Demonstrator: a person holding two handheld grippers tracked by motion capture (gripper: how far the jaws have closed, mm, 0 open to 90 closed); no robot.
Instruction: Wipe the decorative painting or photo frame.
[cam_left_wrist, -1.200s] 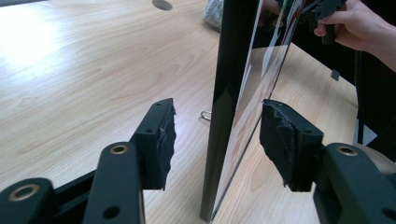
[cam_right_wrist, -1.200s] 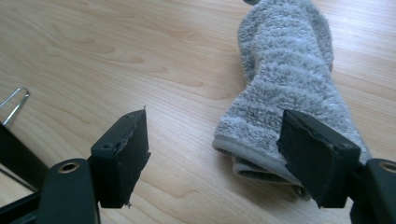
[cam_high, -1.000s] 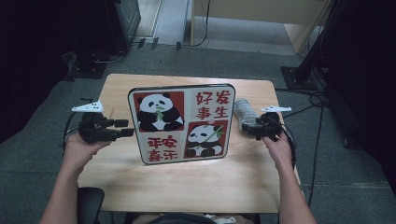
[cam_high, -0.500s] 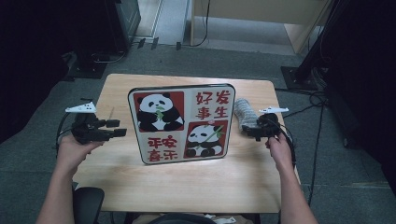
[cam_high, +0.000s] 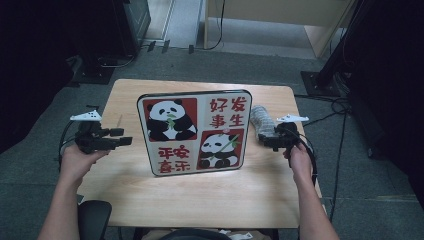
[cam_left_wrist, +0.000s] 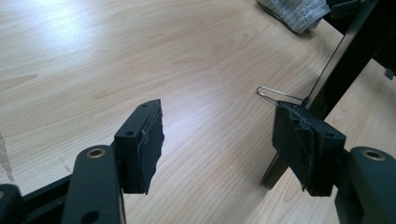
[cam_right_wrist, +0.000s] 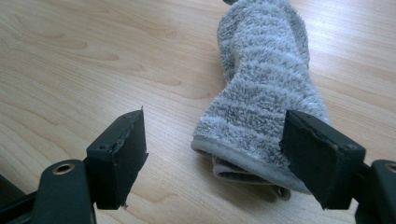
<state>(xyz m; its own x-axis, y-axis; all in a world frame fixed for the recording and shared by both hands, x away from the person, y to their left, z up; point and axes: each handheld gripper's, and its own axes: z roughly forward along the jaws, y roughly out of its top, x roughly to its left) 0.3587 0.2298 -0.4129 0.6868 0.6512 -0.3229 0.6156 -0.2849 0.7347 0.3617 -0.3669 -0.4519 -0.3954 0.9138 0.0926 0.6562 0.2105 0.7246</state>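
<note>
Early in the job, judging by the layout: nothing lifted, nothing gripped. Grey fluffy sock (cam_high: 262, 120) lying flat on the desk (cam_high: 200, 195) at 3 o'clock from the upright panda board (cam_high: 195, 132), close to the desk's right edge and just beside the board without clearly touching it. Right gripper (cam_high: 265, 140) parked at the sock's near end, at about 5 o'clock from it, jaws spread wide; seen in the right gripper view as pads standing to either side of the cuff, neither one pressing on the fabric. So lined up for a grasp, but no hold taken yet. Left gripper (cam_high: 121, 137) out at 9 o'clock from the board, well apart from the sock, jaws just opened further and standing wide with only bare wood between them. Seen ahead of it in the left gripper view: the board's dark edge and a thin wire clip (cam_left_wrist: 275, 94) at its foot, sock far off at 1 o'clock. Left to do, most likely: close on the cuff, lift, and carry the sock wherever wanted. Essentially the whole handling ahead.
</note>
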